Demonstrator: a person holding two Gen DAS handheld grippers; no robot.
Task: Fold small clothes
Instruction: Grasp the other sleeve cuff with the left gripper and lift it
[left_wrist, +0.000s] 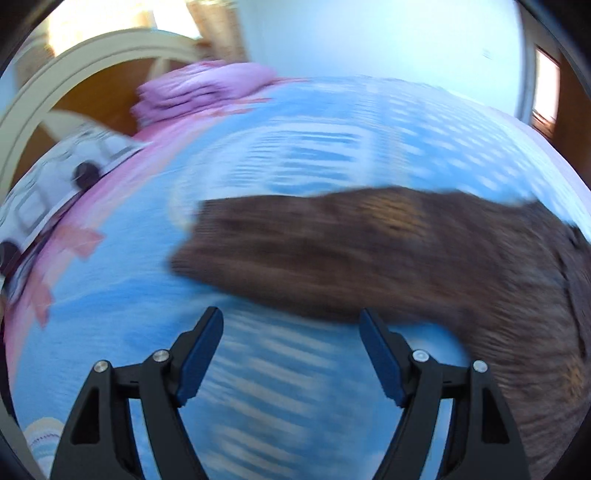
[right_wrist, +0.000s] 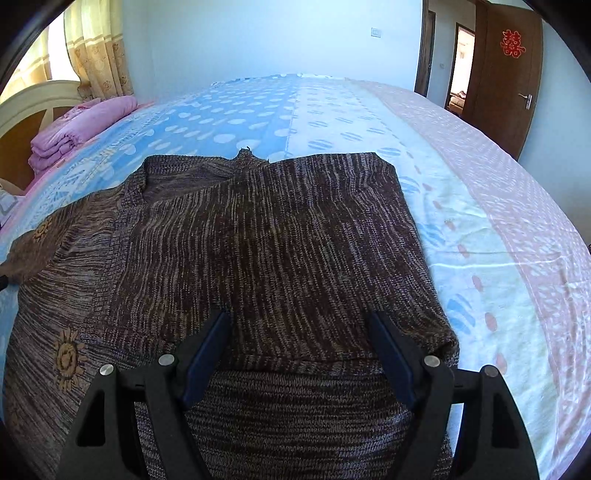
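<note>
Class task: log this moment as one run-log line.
sweater: right side folded, on bed | left gripper: jaws open, empty | right gripper: jaws open, empty

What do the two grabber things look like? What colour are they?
The left gripper and the right gripper look alike. Each has two chunky black plastic fingers with open cut-outs in the frame, round silver bolts on the joints, and flat dark blue pads on the inner faces. No cables, labels, hands or sleeves show in either view.

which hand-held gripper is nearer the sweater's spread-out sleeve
Left. The left hand-held gripper hovers open right beside the sleeve; the right hand-held gripper sits over the folded body.
</note>
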